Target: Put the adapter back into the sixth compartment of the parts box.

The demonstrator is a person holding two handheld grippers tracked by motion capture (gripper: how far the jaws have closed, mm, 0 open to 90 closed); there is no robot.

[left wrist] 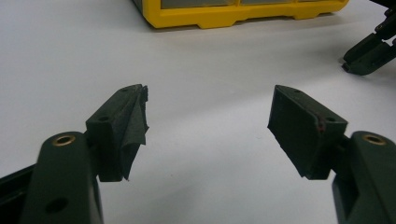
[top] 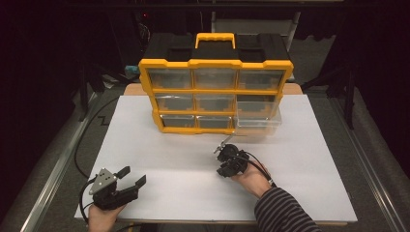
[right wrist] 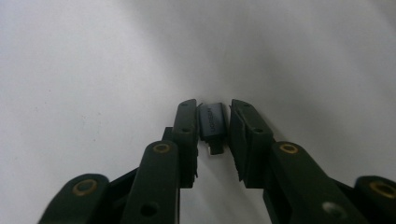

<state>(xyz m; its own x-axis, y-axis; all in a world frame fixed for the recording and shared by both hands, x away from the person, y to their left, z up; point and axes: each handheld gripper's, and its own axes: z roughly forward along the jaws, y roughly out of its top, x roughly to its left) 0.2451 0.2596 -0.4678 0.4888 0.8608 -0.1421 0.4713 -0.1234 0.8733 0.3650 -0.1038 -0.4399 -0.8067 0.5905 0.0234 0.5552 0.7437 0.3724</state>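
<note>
While both hands rest on the white table top, the left gripper sits at the lower left of the high view, held from below by the left hand, its jaws pointing toward the upper right. In the left gripper view its jaws stand wide apart with nothing between them; the pad on the left-hand jaw looks torn and frayed at its edge.

The right gripper lies low at centre frame in the high view, held by the right hand with a striped sleeve entering from the lower right; it points up-frame toward the organizer. In the right gripper view its jaws are closed in on a small dark grey block, touching both its sides. The block's long axis runs along the jaws, away from the camera. Pale lettering runs lengthwise on its upper face; too blurred to read.

A yellow and black drawer organizer stands upright at upper centre of the high view, with a yellow handle on top. Its lower right clear drawer is pulled out.
</note>
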